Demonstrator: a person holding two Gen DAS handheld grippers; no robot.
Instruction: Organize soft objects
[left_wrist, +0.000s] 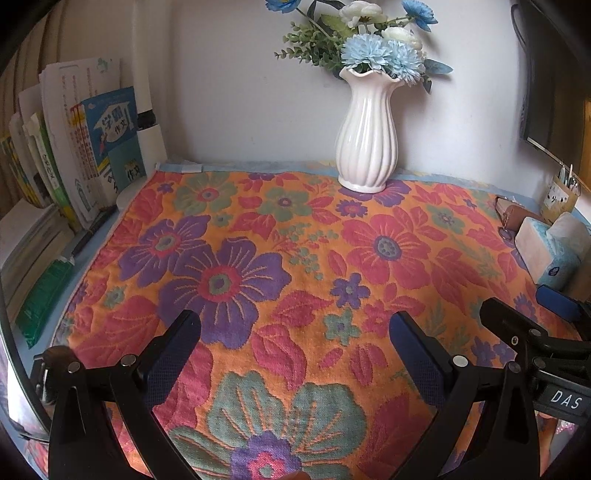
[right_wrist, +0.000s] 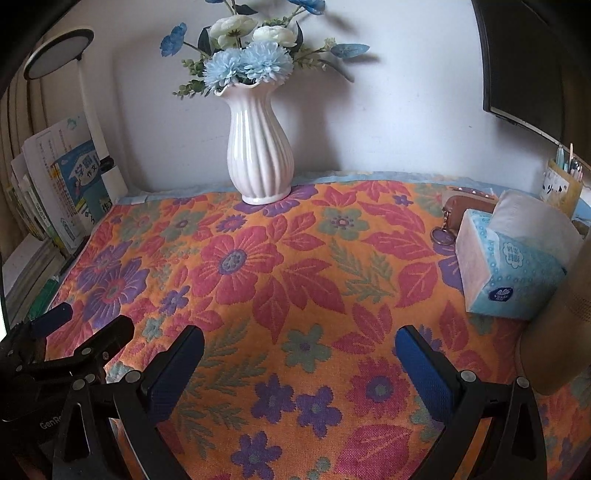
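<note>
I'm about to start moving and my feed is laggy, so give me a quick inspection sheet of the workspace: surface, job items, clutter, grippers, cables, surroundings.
Surface: floral towel spread flat over the desk.
Job's things: that towel; tissue pack on its right edge.
Clutter: white vase of flowers at the back, brown pouch behind the tissues, pen holder at right, books at left.
Grippers: left gripper and right gripper both above the towel, jaws open, empty.
Cables: dark cable on the wall, top right.
Surroundings: white wall, desk lamp, monitor.
</note>
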